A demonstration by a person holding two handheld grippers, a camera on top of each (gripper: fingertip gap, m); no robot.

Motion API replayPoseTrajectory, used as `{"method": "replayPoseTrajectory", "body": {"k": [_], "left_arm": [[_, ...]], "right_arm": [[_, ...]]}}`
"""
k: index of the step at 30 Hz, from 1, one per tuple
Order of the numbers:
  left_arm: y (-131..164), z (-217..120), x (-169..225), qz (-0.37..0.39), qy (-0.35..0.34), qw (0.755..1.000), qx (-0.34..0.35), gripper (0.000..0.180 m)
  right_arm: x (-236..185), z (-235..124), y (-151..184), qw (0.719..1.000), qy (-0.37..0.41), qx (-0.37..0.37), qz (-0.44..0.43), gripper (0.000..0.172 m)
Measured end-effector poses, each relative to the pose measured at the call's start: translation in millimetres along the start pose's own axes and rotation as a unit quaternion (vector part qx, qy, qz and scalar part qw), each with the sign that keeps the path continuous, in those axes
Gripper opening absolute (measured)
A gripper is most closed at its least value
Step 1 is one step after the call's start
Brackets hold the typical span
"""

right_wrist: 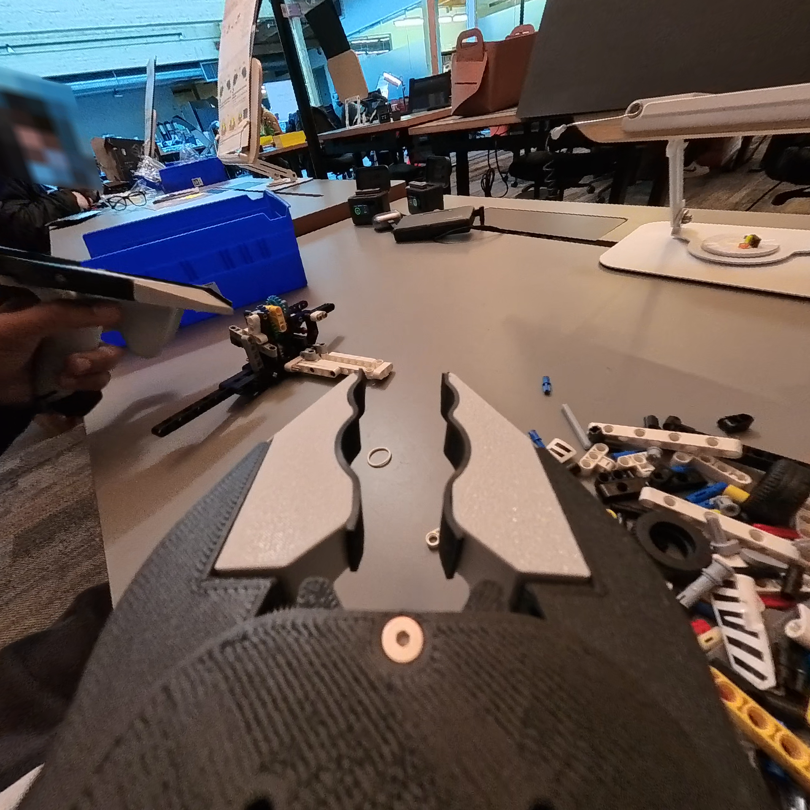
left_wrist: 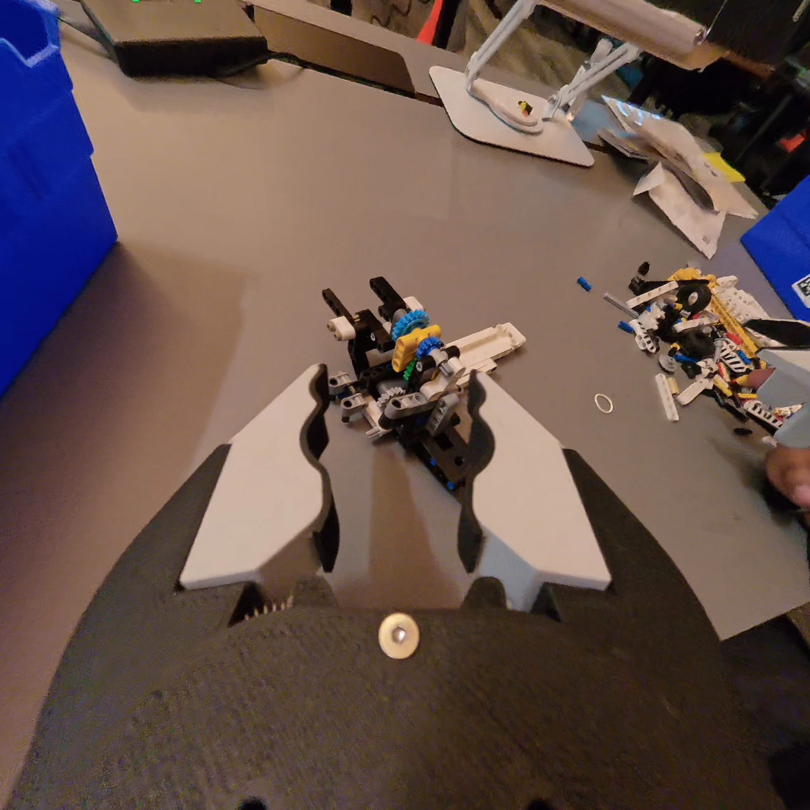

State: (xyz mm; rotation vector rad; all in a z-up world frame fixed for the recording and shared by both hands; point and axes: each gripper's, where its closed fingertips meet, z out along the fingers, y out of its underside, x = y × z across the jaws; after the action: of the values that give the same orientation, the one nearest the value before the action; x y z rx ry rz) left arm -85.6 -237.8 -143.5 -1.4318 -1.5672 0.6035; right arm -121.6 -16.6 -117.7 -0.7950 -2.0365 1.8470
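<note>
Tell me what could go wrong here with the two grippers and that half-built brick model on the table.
The open left gripper hangs just above the brick model, holding nothing; a careless descent could knock off its gears. The model's long black beam reaches toward the table edge, so a nudge might send it over. The open right gripper hovers over a small ring, which could be flicked away.

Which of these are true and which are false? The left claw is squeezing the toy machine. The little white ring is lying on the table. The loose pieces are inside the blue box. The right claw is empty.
1. False: the left gripper is open above the brick model, which sits on the table.
2. True: the white ring lies flat.
3. False: the loose pieces are piled on the table, outside the blue bin.
4. True: the right gripper holds nothing.
</note>
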Motion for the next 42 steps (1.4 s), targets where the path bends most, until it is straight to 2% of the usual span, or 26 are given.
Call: {"method": "replayPoseTrajectory", "body": {"k": [5, 8, 10, 14, 17, 23, 28, 33, 37, 42], "left_arm": [[19, 18, 1, 0.03, -0.018, 0.999, -0.039, 0.067], [25, 24, 7, 0.044, -0.014, 0.998, -0.05, 0.056], [28, 28, 11, 0.059, -0.012, 0.997, -0.057, 0.042], [29, 30, 18, 0.092, -0.004, 0.994, -0.056, 0.038], [33, 30, 30, 0.106, 0.034, 0.992, -0.066, 0.032], [44, 27, 57, 0.144, 0.115, 0.979, -0.084, 0.031], [68, 14, 101, 0.224, 0.226, 0.941, -0.112, 0.032], [83, 6, 129, 0.265, 0.291, 0.912, -0.113, 0.033], [89, -1, 138, 0.282, 0.319, 0.897, -0.119, 0.033], [89, 0, 140, 0.27, 0.325, 0.898, -0.125, 0.033]], "right_arm": [[-2, 0, 0, 1.0, -0.001, -0.001, -0.006, 0.032], [-2, 0, 0, 1.0, -0.001, 0.0, -0.008, 0.032], [-2, 0, 0, 1.0, -0.002, 0.001, -0.008, 0.032], [-3, 0, 0, 1.0, -0.002, 0.001, -0.008, 0.032], [-2, 0, 0, 1.0, -0.002, 0.001, -0.008, 0.032], [-2, -2, -1, 1.0, -0.017, 0.004, 0.02, 0.032], [-2, -5, -5, 0.998, -0.041, 0.02, 0.054, 0.032], [-13, -6, 0, 0.996, -0.079, -0.003, 0.041, 0.032], [-26, -5, 15, 0.992, -0.113, -0.054, 0.003, 0.032], [-31, -5, 19, 0.988, -0.136, -0.069, 0.003, 0.028]]}}
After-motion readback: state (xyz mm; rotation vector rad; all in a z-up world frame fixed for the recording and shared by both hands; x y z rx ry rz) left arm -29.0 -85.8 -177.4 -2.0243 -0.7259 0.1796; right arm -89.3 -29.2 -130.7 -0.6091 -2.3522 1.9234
